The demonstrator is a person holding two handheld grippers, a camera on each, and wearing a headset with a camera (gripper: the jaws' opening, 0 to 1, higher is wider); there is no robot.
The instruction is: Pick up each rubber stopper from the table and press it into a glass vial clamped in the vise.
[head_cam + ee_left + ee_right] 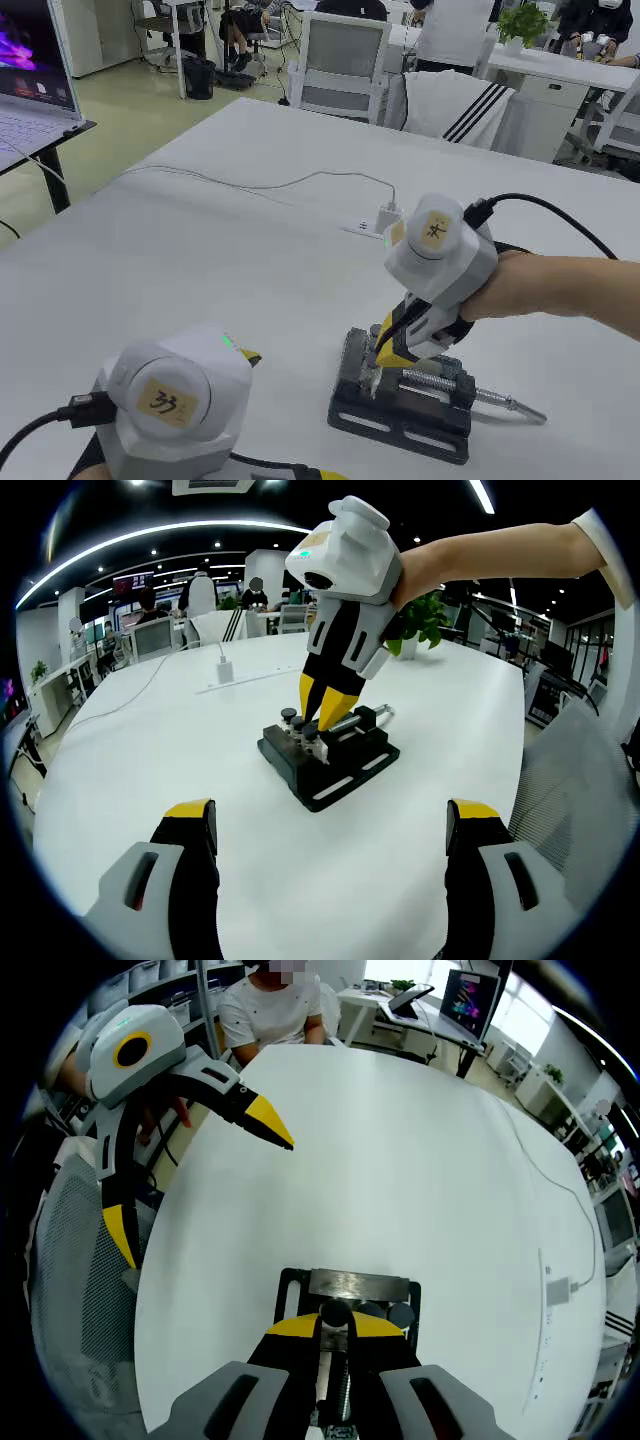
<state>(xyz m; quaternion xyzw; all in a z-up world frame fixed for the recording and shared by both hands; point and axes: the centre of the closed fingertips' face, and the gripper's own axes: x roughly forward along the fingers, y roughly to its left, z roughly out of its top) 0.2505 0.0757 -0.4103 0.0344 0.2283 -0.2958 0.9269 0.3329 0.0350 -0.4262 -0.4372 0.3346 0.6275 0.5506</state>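
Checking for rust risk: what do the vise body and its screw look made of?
Vise body: probably cast metal under matte black paint, though the coating hides the material. Screw: bare, steel-looking metal with shiny grey threads.

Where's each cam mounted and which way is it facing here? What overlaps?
Head view: on the headset, looking forward and down at the table, vise, right gripper and left gripper; the right hand shows.
Left gripper view: on the left gripper, facing across the table at the vise; own open jaws at the bottom.
Right gripper view: on the right gripper, looking down onto the vise; own jaws shut on a stopper.
Shared: all three show the vise; each gripper view shows the other gripper.
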